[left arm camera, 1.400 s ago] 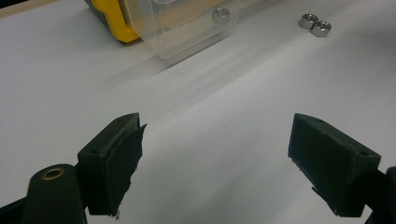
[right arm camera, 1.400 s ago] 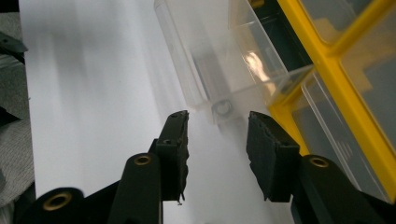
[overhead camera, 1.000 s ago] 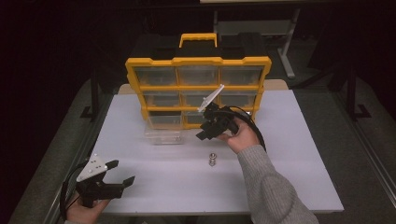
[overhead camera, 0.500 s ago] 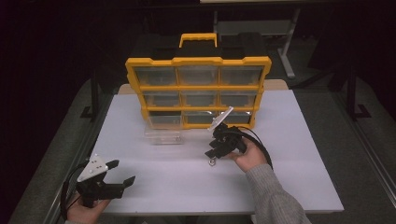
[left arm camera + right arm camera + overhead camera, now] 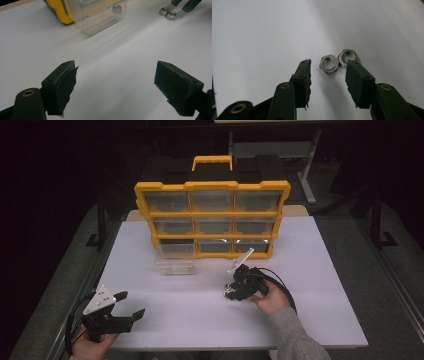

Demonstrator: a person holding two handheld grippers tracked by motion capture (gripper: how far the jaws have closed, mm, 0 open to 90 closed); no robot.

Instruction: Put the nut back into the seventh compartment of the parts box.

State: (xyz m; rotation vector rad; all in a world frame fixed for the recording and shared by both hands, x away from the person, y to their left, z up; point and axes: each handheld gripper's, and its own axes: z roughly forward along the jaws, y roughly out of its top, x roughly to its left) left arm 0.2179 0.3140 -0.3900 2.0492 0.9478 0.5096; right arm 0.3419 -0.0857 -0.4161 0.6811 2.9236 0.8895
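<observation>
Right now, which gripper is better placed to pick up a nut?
The right gripper. Its open jaws sit right at the two nuts, one between the tips. The left gripper waits open, far off by the table's near edge.

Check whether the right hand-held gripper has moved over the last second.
Yes. The right hand-held gripper has moved away from the yellow drawer organizer toward the person, down to the two hex nuts on the table.

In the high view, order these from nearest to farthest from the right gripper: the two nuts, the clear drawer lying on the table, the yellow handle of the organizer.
1. The two nuts, on the table right at the right gripper.
2. The clear drawer, farther left, in front of the organizer.
3. The yellow handle, on top of the organizer, at the back.
</observation>
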